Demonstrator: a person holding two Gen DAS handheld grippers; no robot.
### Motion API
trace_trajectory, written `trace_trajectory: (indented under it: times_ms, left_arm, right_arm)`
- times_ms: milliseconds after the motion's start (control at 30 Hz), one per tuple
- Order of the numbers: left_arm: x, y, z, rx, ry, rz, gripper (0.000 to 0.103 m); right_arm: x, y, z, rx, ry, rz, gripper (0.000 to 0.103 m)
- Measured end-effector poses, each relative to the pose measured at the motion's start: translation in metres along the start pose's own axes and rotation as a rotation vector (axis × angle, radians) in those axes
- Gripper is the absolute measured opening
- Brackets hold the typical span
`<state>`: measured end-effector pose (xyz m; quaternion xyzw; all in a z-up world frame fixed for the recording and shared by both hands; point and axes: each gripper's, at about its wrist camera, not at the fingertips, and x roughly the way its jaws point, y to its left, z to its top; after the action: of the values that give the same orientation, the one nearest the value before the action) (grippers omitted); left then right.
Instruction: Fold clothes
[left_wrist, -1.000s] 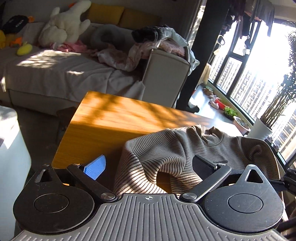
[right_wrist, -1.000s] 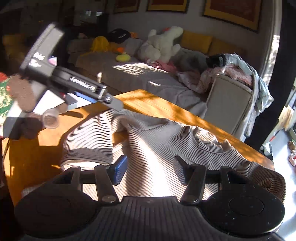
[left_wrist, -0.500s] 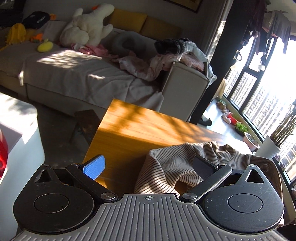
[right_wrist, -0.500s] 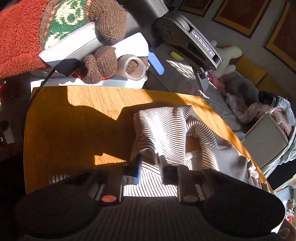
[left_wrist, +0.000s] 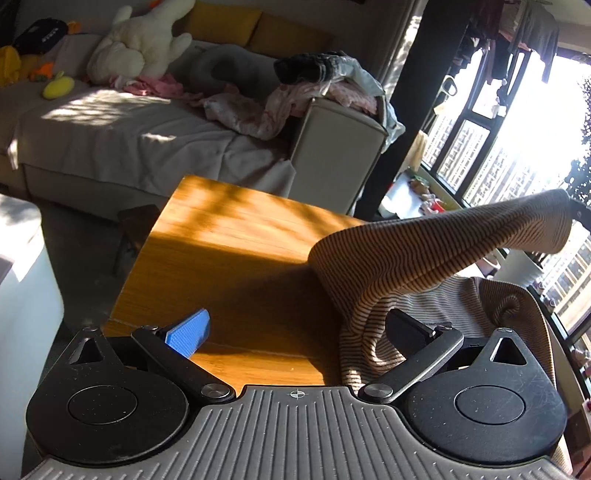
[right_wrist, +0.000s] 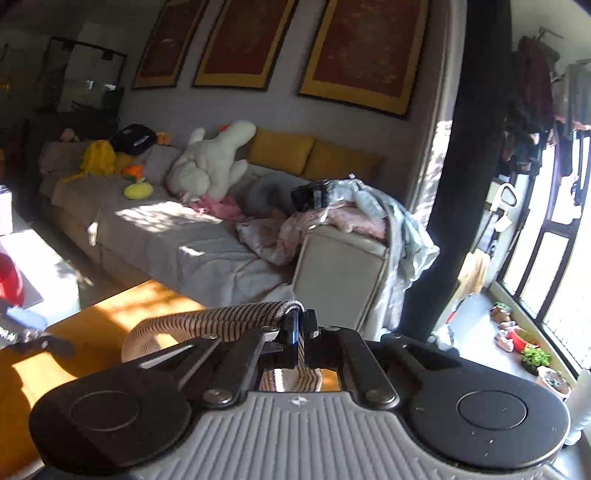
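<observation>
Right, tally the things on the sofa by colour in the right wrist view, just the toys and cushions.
White: 1, the plush rabbit
Yellow: 4, two cushions, a plush toy, a small round toy
Orange: 1, a small toy
Total: 6

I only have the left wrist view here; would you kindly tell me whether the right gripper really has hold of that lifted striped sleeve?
Observer: Yes, the right gripper is shut on the striped sweater, pinching its edge.
Operator: Thank you. Is it lifted off the wooden table?
Observer: The pinched part is; it arches up from the wooden table.
Operator: And is my left gripper visible from there?
Observer: Only a dark part at the left edge; its jaws are out of frame.
</observation>
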<state>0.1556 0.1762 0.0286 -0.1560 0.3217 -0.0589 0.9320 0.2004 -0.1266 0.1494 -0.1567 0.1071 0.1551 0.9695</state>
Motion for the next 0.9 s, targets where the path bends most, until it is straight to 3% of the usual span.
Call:
trace_trajectory:
  times_ms: [167, 333, 467, 567, 667, 733, 767, 900]
  left_arm:
    - [0.029, -0.036, -0.012, 0.1, 0.044, -0.042, 0.103]
    - [0.065, -0.067, -0.019, 0.215, 0.074, -0.004, 0.103]
    - [0.093, -0.09, -0.024, 0.304, 0.095, 0.031, 0.103]
    - [0.099, -0.088, -0.025, 0.325, 0.095, 0.074, 0.103]
    - [0.099, -0.071, -0.018, 0.317, 0.082, 0.118, 0.103]
    - [0.097, -0.058, -0.013, 0.288, 0.078, 0.13, 0.103]
    - [0.095, -0.054, -0.009, 0.277, 0.074, 0.137, 0.103]
    - [0.088, -0.043, -0.002, 0.255, 0.056, 0.173, 0.103]
  right_arm:
    - [0.014, -0.036, -0.005, -0.028, -0.013, -0.108, 0.001]
    - [0.027, -0.055, -0.036, 0.089, 0.157, -0.055, 0.003]
    - [0.049, -0.062, -0.079, 0.216, 0.311, -0.03, 0.036]
    - [0.069, -0.06, -0.11, 0.27, 0.389, -0.03, 0.042]
    - [0.089, -0.055, -0.129, 0.293, 0.432, -0.028, 0.042]
    - [0.093, -0.048, -0.13, 0.282, 0.415, 0.002, 0.017]
    - [0.092, -0.047, -0.127, 0.292, 0.397, 0.022, 0.011]
    - [0.084, -0.046, -0.119, 0.33, 0.361, 0.05, 0.011]
